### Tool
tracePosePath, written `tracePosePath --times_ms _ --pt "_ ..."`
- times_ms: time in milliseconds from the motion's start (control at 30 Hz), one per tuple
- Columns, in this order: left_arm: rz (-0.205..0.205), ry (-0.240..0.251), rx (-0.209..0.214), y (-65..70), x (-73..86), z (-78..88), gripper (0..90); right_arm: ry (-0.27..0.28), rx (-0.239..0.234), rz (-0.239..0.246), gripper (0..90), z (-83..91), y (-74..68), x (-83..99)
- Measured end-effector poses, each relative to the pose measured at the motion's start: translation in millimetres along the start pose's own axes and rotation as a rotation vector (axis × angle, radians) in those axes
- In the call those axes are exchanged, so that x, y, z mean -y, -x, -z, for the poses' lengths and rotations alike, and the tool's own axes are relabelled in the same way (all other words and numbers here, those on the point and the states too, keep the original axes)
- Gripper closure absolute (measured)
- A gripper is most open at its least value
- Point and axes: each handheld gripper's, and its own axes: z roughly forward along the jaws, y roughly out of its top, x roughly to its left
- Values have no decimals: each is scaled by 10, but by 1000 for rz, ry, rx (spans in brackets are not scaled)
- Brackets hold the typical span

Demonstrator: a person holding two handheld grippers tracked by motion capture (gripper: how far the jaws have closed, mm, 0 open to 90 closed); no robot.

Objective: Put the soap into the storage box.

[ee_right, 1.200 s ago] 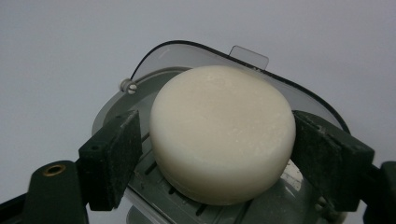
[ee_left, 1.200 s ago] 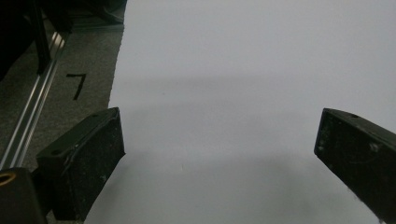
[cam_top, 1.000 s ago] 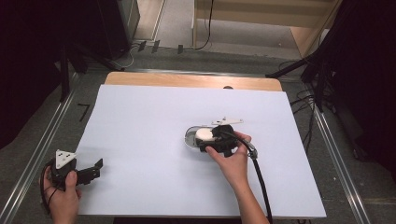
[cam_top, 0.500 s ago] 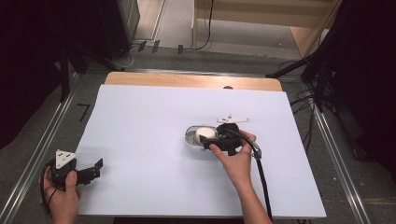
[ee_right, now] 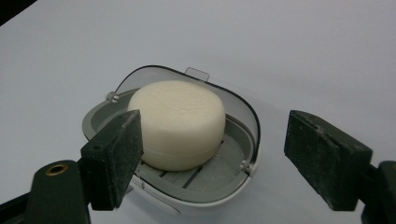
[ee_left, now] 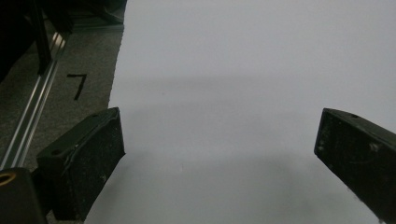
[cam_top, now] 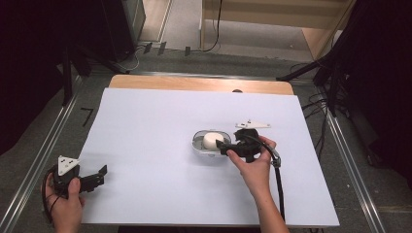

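Meanwhile right hand (cam_top: 253, 162) levels gripper (ee_right: 212, 154) beside soap (ee_right: 180, 122).

A big white sheet (cam_top: 155, 131) covers a wooden table (cam_top: 194, 83), with grey floor (cam_top: 87, 65) and black cables (cam_top: 318, 104) around it.

soap (ee_right: 180, 122) in dish (ee_right: 236, 179) (mid-table) — centred

We counted one round, cream-white bar of soap (ee_right: 180, 122) at the centre of the right gripper view, and one oval grey plastic soap dish (ee_right: 100, 116) beneath it. We counted two black two-jaw grippers in the high view: the left gripper (cam_top: 99, 175) at lower left, the right gripper (cam_top: 223, 147) right of centre. One white table (cam_top: 145, 126) carried everything.
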Motion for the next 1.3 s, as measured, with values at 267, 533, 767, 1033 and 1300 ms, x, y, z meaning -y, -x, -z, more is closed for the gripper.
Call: tracePosePath --times_ms 267,533,767,1033,1300 --pt "0 3 -1 0 1 2 21 26 32 -20 171 153 182 95" --pt "0 6 -6 3 3 7 21 39 61 -52 167 264 364 189" --pt "-1 8 -7 4 4 12 21 44 84 -73 167 367 509 294" --pt "5 17 -9 2 8 14 21 44 109 -93 167 459 668 416" --pt "2 18 -9 5 9 15 21 46 122 -116 166 549 807 543"
